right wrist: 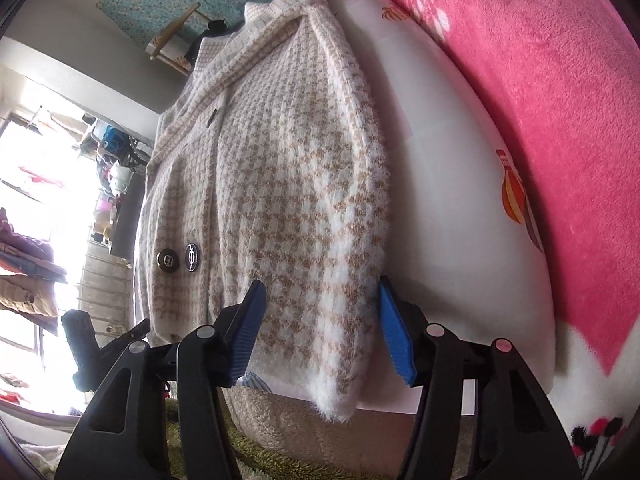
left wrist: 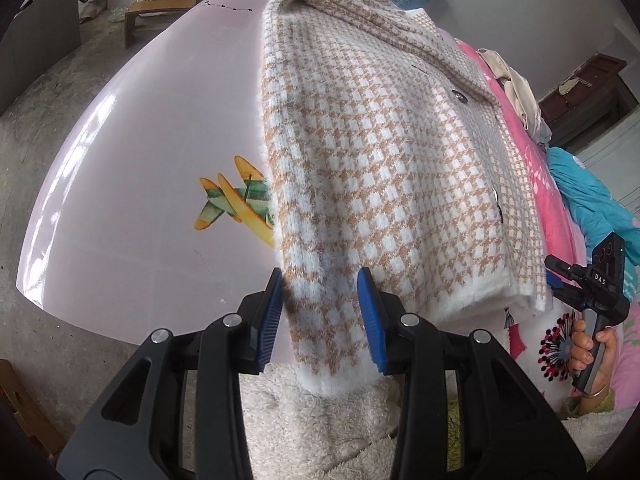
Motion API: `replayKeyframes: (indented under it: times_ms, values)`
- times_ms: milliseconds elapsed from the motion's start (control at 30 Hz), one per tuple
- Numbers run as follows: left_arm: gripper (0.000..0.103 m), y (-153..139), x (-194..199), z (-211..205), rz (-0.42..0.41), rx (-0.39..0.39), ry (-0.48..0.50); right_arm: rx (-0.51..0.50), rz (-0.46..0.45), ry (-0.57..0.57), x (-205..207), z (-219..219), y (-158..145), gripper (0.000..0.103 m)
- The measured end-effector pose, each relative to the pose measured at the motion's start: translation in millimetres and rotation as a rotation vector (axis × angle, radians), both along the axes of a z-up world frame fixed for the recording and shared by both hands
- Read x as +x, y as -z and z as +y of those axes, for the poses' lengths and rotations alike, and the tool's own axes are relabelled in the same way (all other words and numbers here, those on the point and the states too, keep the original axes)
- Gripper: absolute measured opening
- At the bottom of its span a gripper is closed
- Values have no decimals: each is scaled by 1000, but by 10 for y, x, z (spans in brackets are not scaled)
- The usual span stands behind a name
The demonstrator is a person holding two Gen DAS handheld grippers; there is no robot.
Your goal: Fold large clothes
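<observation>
The houndstooth cardigan point(left wrist: 380, 152) lies buttoned on the pale table point(left wrist: 140, 152). Both the left gripper point(left wrist: 324, 316) and right gripper point(right wrist: 320, 328) straddle a sleeve cuff, blue pads spread, not yet pinching. Better to close squarely before lifting either sleeve inward.

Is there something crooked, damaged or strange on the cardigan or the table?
Nothing looks damaged. The houndstooth cardigan lies flat on the pink table; only both sleeve cuffs hang past its near edge, between open jaws.
</observation>
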State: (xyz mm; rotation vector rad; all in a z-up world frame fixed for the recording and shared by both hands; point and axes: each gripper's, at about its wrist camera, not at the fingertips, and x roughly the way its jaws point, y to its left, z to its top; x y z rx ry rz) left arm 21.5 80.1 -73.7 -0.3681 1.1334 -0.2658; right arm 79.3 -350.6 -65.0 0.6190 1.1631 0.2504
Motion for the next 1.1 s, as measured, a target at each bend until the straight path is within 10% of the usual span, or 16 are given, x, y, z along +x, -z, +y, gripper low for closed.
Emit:
replayKeyframes:
  times_ms: [300,567,767,1100]
  values:
    - [14,-11,-30,-10,12,30,-56,-57,22,-9,-28,88,29,11]
    - [7,-622,-210,216,-115,30,-35,-151,-213,-11,-219,-61,-948,8]
    - [7,-157,-66,148,23,77,-40,-117,-18,-13,-125,-103,-228,8]
    - [7,-964,228,333,-221,-77,-42,55,-269,4,234,-251,-867,8]
